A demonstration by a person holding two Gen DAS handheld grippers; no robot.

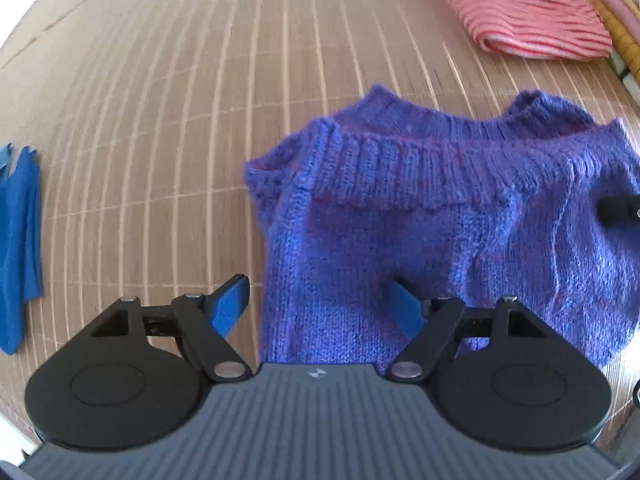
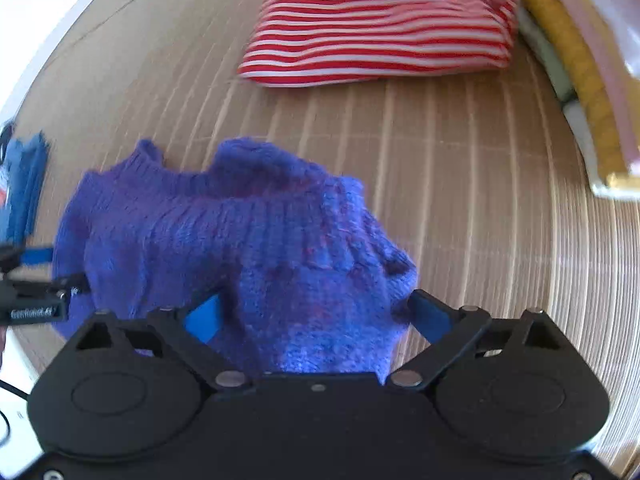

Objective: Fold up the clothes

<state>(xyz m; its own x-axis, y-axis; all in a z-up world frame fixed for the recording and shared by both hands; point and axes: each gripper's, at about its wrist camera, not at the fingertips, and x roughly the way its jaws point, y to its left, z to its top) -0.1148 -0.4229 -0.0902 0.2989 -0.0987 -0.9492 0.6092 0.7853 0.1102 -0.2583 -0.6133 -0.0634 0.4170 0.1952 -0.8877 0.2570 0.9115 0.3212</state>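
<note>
A purple knitted sweater (image 1: 440, 216) lies folded on the tan striped mat, ribbed collar facing away; it also fills the middle of the right wrist view (image 2: 248, 248). My left gripper (image 1: 320, 304) is open, its blue pads (image 1: 230, 308) spread over the sweater's left edge, one pad on the mat side and one on the knit. My right gripper (image 2: 320, 316) is open, blue pads (image 2: 430, 320) spread either side of the sweater's right part. The right gripper's tip shows at the right edge of the left wrist view (image 1: 618, 208).
A folded red-and-white striped garment (image 2: 380, 24) lies further back on the mat (image 1: 160, 120). A blue garment (image 1: 20, 240) lies at the left. A stack of yellow and pink fabrics (image 2: 580, 80) borders the right side.
</note>
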